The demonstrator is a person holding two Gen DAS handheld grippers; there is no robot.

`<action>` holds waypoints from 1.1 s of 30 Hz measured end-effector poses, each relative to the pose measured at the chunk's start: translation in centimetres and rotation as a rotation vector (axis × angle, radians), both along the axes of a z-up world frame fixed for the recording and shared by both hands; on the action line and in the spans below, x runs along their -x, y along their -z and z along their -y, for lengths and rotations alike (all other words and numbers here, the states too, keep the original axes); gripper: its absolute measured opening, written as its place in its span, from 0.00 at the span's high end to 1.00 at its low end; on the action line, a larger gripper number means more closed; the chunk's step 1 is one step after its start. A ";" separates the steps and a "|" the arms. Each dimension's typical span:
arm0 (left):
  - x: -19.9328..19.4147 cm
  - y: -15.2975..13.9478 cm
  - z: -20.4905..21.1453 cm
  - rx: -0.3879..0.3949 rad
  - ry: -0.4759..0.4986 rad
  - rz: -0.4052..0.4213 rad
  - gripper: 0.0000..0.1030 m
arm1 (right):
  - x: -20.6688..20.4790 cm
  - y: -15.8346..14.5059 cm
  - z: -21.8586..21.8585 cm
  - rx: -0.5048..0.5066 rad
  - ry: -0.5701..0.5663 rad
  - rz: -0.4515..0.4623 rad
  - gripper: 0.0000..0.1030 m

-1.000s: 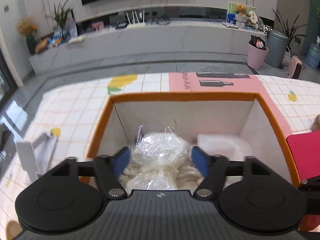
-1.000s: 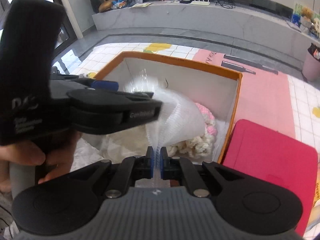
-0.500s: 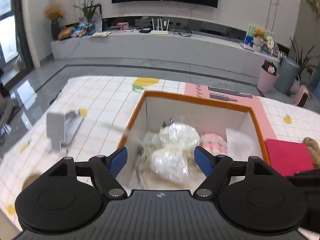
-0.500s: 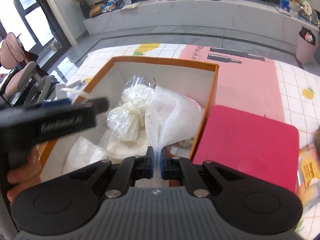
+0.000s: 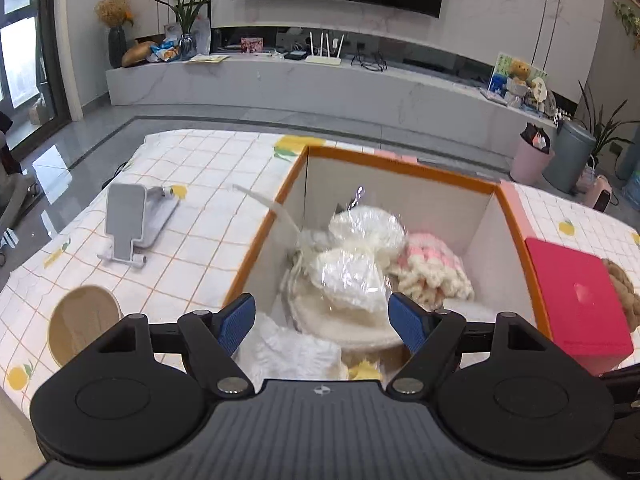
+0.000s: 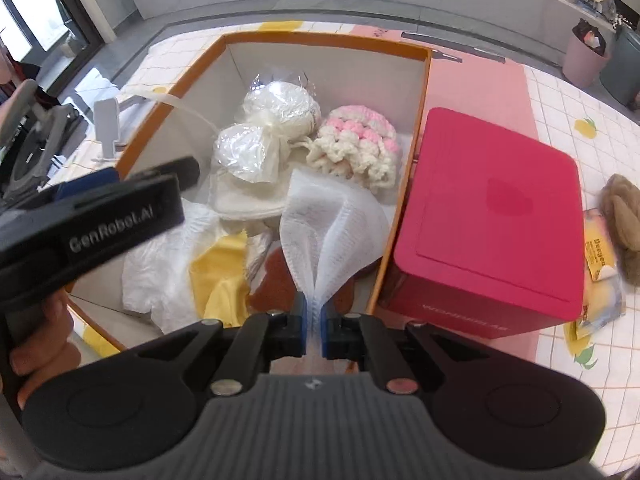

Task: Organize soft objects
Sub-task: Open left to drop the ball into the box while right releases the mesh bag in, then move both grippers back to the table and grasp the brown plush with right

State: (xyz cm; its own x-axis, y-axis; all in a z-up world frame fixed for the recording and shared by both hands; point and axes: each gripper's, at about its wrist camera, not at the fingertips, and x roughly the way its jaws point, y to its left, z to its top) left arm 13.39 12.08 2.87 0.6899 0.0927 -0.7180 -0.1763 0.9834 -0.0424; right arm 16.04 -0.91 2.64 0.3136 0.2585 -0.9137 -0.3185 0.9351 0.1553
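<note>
An orange-rimmed box point(image 5: 394, 160) point(image 6: 425, 92) with white inner walls stands on the table. Inside lie two cream balls wrapped in clear film point(image 5: 362, 248) point(image 6: 266, 132), a pink-and-white crochet piece point(image 5: 430, 266) point(image 6: 356, 144), white cloths point(image 6: 160, 264), a yellow cloth point(image 6: 220, 276) and a brown piece point(image 6: 276, 276). My right gripper point(image 6: 314, 318) is shut on a white mesh cloth point(image 6: 328, 228), which fans out above the box's near right side. My left gripper point(image 5: 322, 322) is open above the box's near edge with nothing between its blue pads point(image 5: 236, 322). Its black body point(image 6: 88, 220) crosses the right wrist view at left.
A red box point(image 5: 576, 296) point(image 6: 492, 216) stands right of the orange one, with a brown plush point(image 6: 624, 216) and a yellow packet point(image 6: 598, 260) beyond it. On the tiled tablecloth point(image 5: 208, 240) to the left are a grey phone stand point(image 5: 132, 224) and a tan bowl point(image 5: 82, 322).
My left gripper has pulled back out of the box and risen, leaving the wrapped balls inside. My right gripper has drawn back and up with the mesh cloth still pinched.
</note>
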 end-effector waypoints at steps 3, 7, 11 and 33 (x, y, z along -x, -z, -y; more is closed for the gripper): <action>0.2 0.3 0.4 -0.035 0.008 -0.002 0.13 | 0.0 0.2 -0.8 0.048 0.004 0.018 0.98; 0.4 0.0 0.7 -0.075 -0.009 0.033 0.13 | 0.2 0.5 -1.7 0.107 0.007 0.025 0.93; 0.3 0.0 0.2 -0.051 -0.010 0.024 0.13 | -0.1 0.3 -1.8 0.095 0.022 0.004 0.78; 2.0 -3.7 -1.7 -0.050 -0.021 0.117 0.13 | 3.3 -5.2 -1.5 -0.081 0.001 0.070 0.05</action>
